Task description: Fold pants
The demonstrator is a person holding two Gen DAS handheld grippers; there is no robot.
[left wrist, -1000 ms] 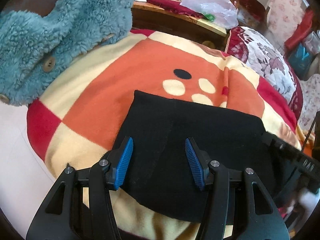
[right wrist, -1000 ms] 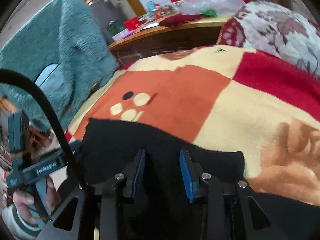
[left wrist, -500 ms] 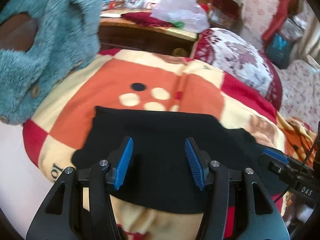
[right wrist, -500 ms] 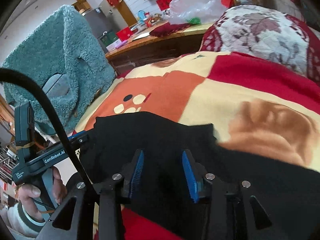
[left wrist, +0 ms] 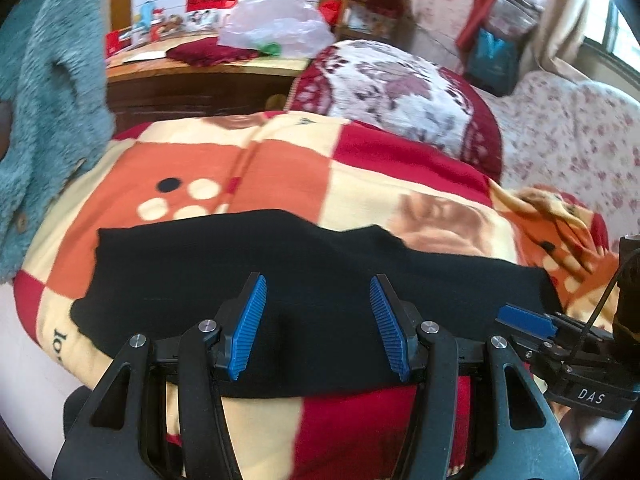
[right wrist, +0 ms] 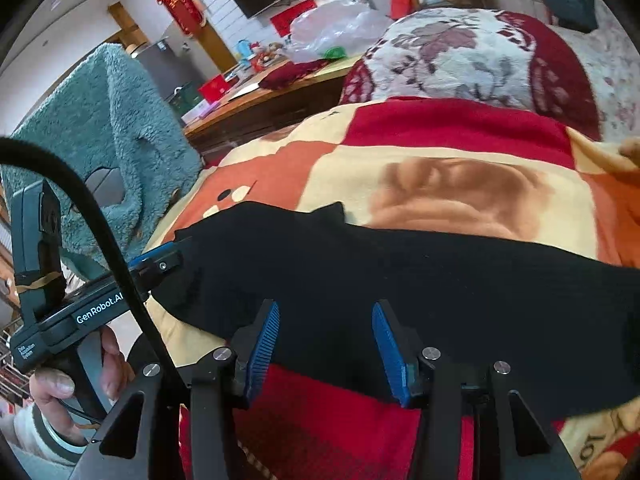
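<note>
left wrist view: the left claw (left wrist: pixel 318 320) gapes wide over the black pants (left wrist: pixel 320 280), gripping nothing; they lie flat across the checked blanket (left wrist: pixel 280 168) on the bed. right wrist view: the right claw (right wrist: pixel 324 344) is opening, empty, pants (right wrist: pixel 400 272) at twelve o'clock.

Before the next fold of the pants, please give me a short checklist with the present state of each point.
1. Pants lie flat on the blanket: ok.
2. Left tool open, nothing pinched: ok.
3. Right tool free of cloth: ok, jaws opening, over the near edge.
4. Far edge even: not ok, a small peak sticks up.
5. Far right end of the pants: cannot tell, out of view.
</note>
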